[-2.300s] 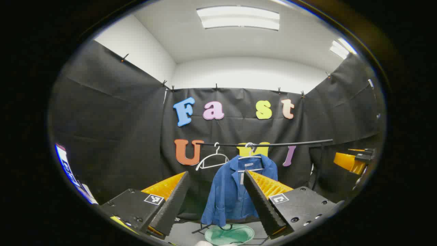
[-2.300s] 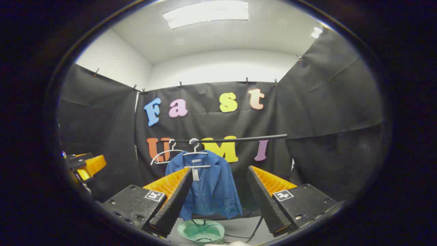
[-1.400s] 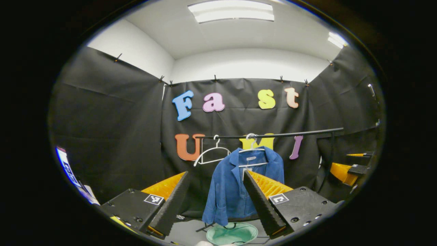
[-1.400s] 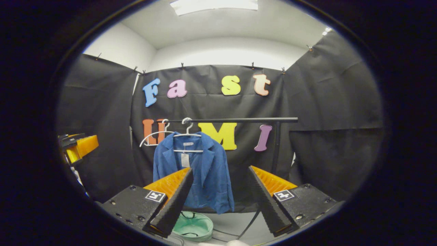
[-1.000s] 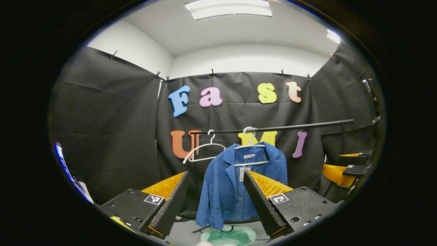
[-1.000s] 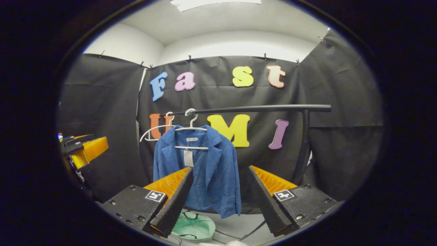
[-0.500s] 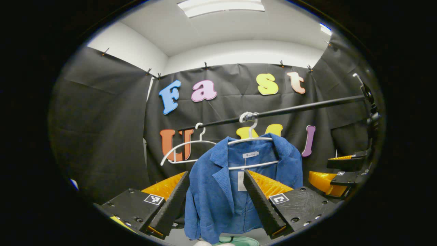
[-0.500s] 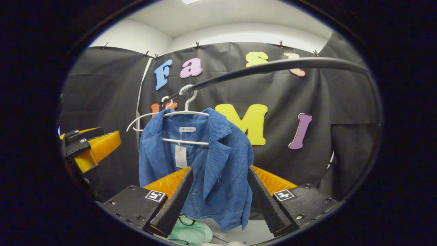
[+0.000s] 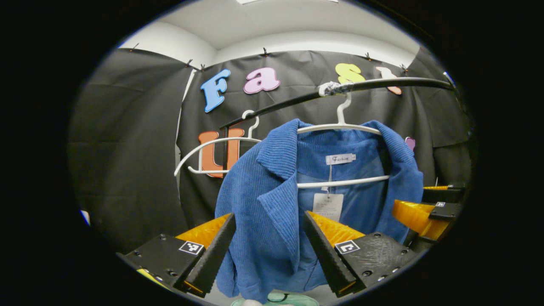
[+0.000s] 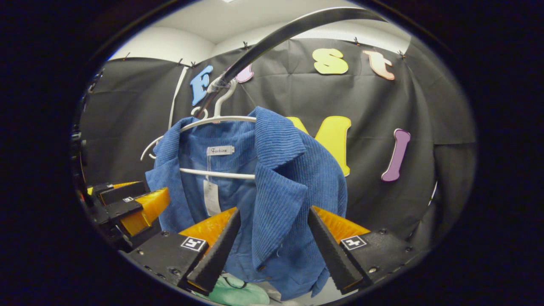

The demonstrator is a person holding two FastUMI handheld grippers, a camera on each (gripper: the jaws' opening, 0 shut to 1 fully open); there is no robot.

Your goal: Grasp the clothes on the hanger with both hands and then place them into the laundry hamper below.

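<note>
Beneath rail-hung blue jacket [image 9: 272,212], green hamper [image 10: 231,294] sits, contents hidden.

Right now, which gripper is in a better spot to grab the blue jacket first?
Probably the left gripper: its open fingers frame a front panel of the blue jacket. The right gripper, also open, frames the other panel, so it's nearly even.

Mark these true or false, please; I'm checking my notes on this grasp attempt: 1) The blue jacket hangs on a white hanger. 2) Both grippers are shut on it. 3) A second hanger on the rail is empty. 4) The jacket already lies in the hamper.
1) True: the blue jacket hangs on a white hanger.
2) False: the left gripper and right gripper are both open.
3) True: the empty hanger hangs on the rail.
4) False: it hangs above the green hamper.
</note>
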